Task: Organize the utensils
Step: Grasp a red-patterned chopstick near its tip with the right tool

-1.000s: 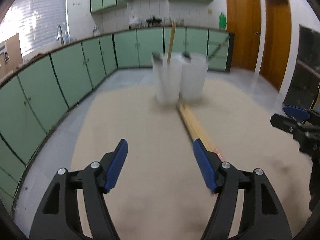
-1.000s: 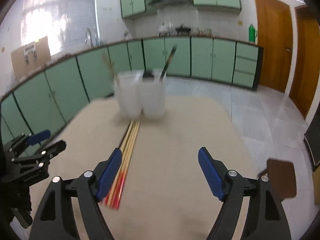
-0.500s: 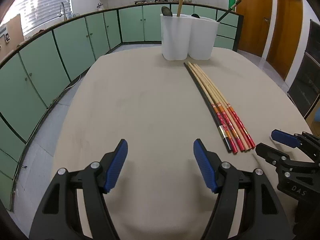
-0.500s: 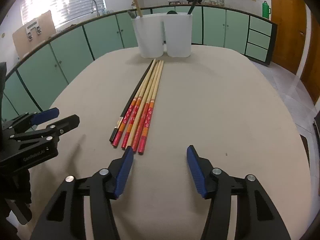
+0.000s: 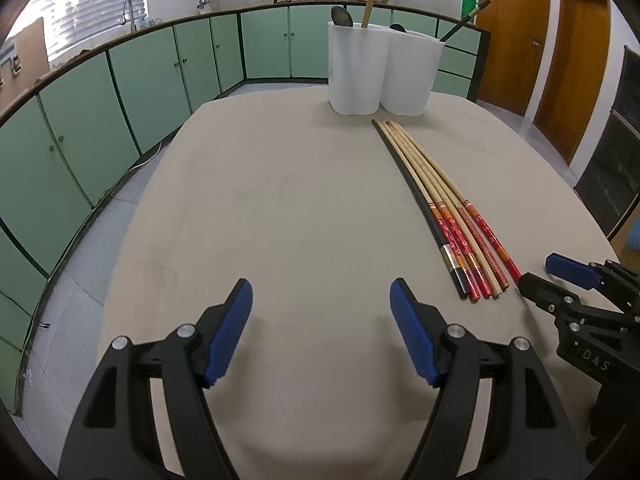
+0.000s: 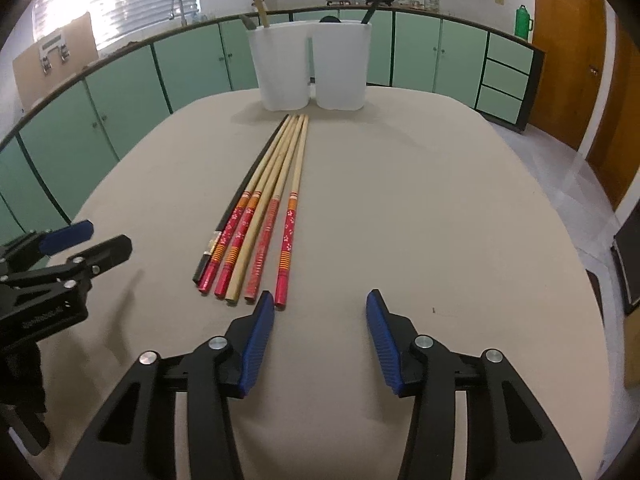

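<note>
Several long chopsticks lie side by side on the beige table, most wooden with red patterned ends, one black at the left; they also show in the left wrist view. Two white holders stand at the far edge with a few utensils in them, also in the left wrist view. My left gripper is open and empty, left of the chopsticks' near ends. My right gripper is open and empty, its left finger just short of the rightmost chopstick's red end.
Green cabinets curve round the room's left and back. Wooden doors stand at the right. The table's rounded edge drops to a tiled floor on both sides.
Both grippers have come down and back toward the near end of the table. The chopsticks' red ends now lie just ahead of the right gripper. Nothing was grasped.
</note>
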A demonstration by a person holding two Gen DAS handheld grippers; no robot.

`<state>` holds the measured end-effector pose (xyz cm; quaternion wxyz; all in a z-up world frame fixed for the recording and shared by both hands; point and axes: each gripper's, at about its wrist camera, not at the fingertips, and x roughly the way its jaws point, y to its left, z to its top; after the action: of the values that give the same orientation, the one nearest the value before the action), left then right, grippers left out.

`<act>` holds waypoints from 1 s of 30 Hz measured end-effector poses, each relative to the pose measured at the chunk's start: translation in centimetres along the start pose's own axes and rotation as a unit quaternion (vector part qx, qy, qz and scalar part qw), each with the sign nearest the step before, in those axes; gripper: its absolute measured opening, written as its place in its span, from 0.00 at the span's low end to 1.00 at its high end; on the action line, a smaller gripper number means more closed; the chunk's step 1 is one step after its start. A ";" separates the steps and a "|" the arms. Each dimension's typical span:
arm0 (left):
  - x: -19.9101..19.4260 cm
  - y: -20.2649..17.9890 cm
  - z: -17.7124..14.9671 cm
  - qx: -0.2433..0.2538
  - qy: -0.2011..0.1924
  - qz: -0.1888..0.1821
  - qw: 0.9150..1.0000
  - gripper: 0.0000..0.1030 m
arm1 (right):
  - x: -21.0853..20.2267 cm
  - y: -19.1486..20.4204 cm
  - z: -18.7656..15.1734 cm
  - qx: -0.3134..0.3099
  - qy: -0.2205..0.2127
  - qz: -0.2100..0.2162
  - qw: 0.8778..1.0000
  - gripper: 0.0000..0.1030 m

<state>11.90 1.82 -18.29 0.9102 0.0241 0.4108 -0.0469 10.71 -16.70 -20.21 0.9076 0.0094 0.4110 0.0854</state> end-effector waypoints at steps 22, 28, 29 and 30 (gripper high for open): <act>1.3 -4.2 0.3 0.021 0.023 -0.044 0.999 0.69 | 0.4 -2.2 0.2 0.008 0.000 -0.018 1.000 0.06; 2.2 -5.4 0.3 0.036 0.031 -0.039 0.998 0.69 | 0.2 -3.4 0.0 0.023 -0.001 -0.016 1.000 0.06; 2.2 -5.4 0.2 0.037 0.033 -0.039 0.998 0.69 | 0.2 -3.4 0.0 0.023 -0.002 -0.016 1.000 0.06; 2.4 -5.5 0.1 0.037 0.037 -0.040 0.998 0.69 | 0.2 -3.4 0.0 0.023 -0.002 -0.015 1.000 0.06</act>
<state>12.95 -3.81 -20.04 0.8904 0.0428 0.4426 -0.0971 11.36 -20.00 -20.66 0.9091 0.0240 0.4112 0.0620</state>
